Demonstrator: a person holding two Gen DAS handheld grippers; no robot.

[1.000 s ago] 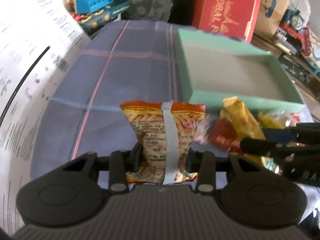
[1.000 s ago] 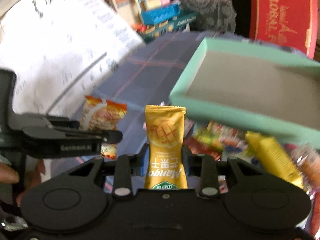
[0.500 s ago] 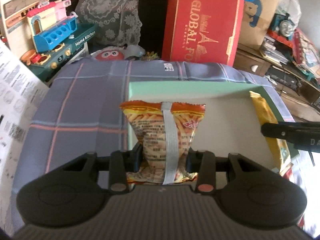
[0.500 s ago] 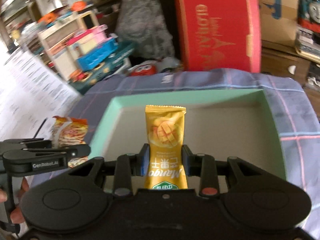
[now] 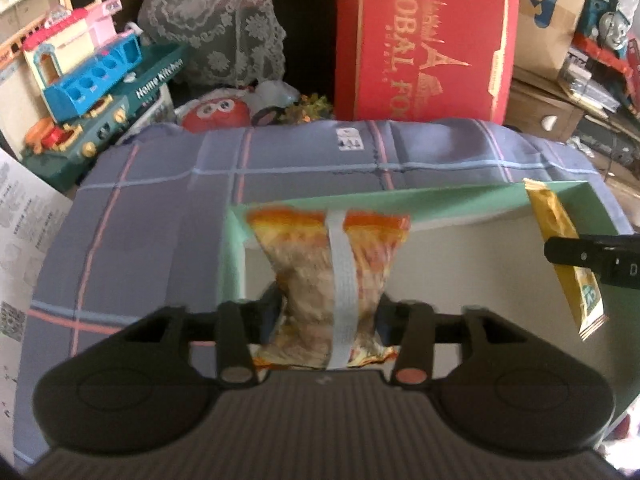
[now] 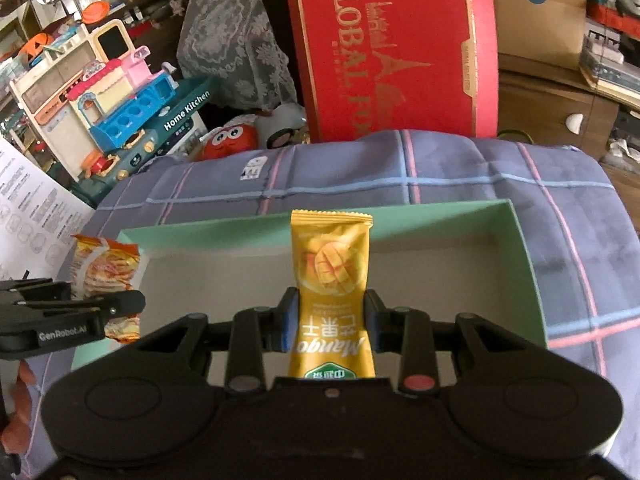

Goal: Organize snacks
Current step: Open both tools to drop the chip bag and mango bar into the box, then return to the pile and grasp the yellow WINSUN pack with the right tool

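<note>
Left gripper (image 5: 329, 312) seen over the green tray (image 5: 236, 248), jaws just opened wide, orange snack bag (image 5: 332, 276) loose between them, right gripper (image 6: 330, 318) parting slightly, yellow mango packet (image 6: 332, 272) still between its pads above the tray.

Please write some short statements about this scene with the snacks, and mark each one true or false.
1. Snacks lie on the floor of the green box. False: the part of its floor that shows is bare.
2. A red box stands upright beyond the cloth. True.
3. The cloth is plain white. False: it is blue-grey with pink and blue lines.
4. The mango packet is yellow. True.
</note>
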